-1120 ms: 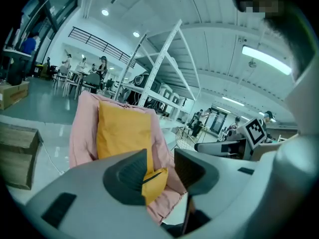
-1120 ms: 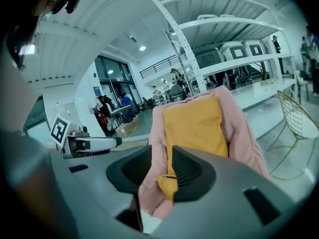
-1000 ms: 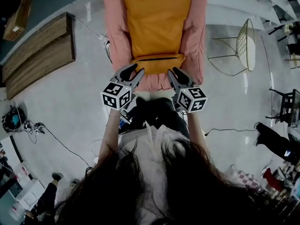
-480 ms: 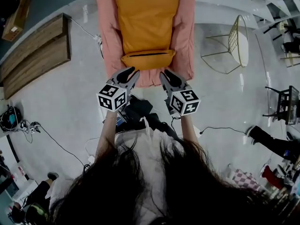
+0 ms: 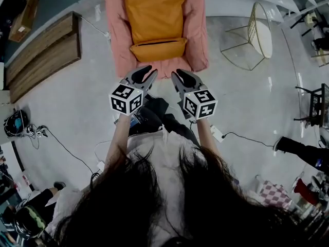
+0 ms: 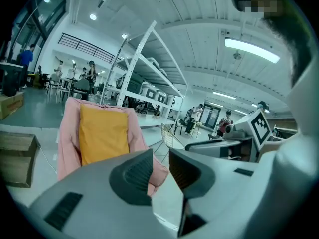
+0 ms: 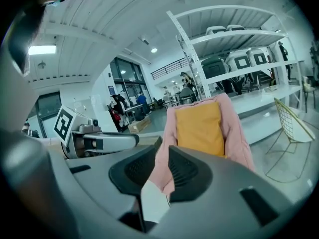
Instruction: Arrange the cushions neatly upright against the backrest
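An orange cushion [image 5: 153,12] stands upright against the backrest of a pink armchair [image 5: 115,35], its zipped lower edge [image 5: 158,49] resting on the seat. My left gripper [image 5: 148,72] and right gripper [image 5: 180,74] hover side by side just off the seat's front edge, clear of the cushion. Each pair of jaws is drawn in to a narrow gap with nothing between them. The left gripper view shows the cushion [image 6: 102,133] beyond its own jaws [image 6: 160,168]. In the right gripper view the cushion [image 7: 200,128] stands behind that gripper's jaws [image 7: 162,171].
A gold wire chair [image 5: 254,40] stands to the armchair's right. Wooden benches [image 5: 41,55] lie to its left. Cables [image 5: 31,133] and a power strip [image 5: 216,134] are on the glossy floor. A person's leg [image 5: 300,151] shows at far right. White shelving [image 6: 144,78] rises behind the armchair.
Both grippers have drawn back from the cushion's lower edge to in front of the seat. Their jaws have narrowed. The armchair sits higher in the head view.
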`<act>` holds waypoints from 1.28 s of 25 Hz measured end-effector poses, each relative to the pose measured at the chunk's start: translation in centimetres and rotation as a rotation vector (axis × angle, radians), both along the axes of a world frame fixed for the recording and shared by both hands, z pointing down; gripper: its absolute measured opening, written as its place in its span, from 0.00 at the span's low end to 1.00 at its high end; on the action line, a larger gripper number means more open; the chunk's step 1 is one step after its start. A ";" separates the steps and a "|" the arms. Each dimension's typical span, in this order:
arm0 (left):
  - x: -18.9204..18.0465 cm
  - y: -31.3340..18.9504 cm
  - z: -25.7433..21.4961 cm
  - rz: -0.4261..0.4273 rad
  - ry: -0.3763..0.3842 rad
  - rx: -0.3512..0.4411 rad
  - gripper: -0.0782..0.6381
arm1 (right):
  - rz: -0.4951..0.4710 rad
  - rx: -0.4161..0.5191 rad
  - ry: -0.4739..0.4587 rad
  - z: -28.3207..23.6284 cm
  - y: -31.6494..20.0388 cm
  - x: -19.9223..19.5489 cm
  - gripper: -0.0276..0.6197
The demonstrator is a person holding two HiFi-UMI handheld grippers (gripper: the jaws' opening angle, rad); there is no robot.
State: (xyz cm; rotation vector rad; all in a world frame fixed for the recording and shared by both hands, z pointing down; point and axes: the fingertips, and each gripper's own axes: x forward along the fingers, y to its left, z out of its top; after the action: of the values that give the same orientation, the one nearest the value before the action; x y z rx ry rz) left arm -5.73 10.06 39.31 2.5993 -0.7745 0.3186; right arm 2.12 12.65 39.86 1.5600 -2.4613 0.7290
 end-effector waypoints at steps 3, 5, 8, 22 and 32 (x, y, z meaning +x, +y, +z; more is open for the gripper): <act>0.2 2.1 -0.6 -0.006 -0.012 0.014 0.26 | -0.032 0.020 -0.003 -0.6 1.6 -0.5 0.18; 0.0 3.4 -1.1 -0.013 -0.019 0.026 0.26 | -0.051 0.030 -0.009 -0.9 2.6 -1.0 0.18; -0.3 5.4 -1.5 -0.032 -0.022 0.039 0.26 | -0.076 0.039 -0.011 -0.9 4.1 -1.7 0.18; -3.3 8.6 -2.6 -0.099 -0.075 0.068 0.26 | -0.176 0.068 -0.011 -1.9 7.5 -4.7 0.18; -4.2 7.1 -2.8 -0.063 -0.098 0.064 0.26 | -0.136 0.061 -0.007 -2.4 6.7 -5.2 0.18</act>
State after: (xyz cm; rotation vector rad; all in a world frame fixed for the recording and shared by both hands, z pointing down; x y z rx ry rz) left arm -9.93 17.14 36.51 2.6287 -0.9121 0.4119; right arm -3.04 19.30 37.48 1.3935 -2.5872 0.6440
